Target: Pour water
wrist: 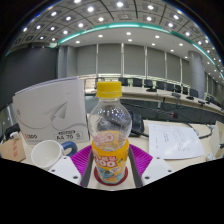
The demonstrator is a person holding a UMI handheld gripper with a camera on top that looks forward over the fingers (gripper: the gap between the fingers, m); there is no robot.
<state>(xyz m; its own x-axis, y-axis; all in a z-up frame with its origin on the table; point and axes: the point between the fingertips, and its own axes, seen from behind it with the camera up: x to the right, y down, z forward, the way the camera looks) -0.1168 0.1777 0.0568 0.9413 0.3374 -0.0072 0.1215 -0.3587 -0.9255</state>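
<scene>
A clear plastic bottle [109,122] with a yellow cap and a yellow printed label stands upright between my fingers, very close to the camera. My gripper [110,172] is shut on the bottle, with the magenta pads [74,158] pressing on the label at both sides. The part above the label looks clear, and I cannot tell the water level. A white paper cup [46,153] stands just left of the left finger, its mouth open upward. The bottle's base is hidden low between the fingers.
A white paper bag [48,108] with printing stands behind the cup. Printed sheets [172,138] lie on the table [205,148] to the right of the bottle. Beyond are conference desks and chairs [150,88] under ceiling lights.
</scene>
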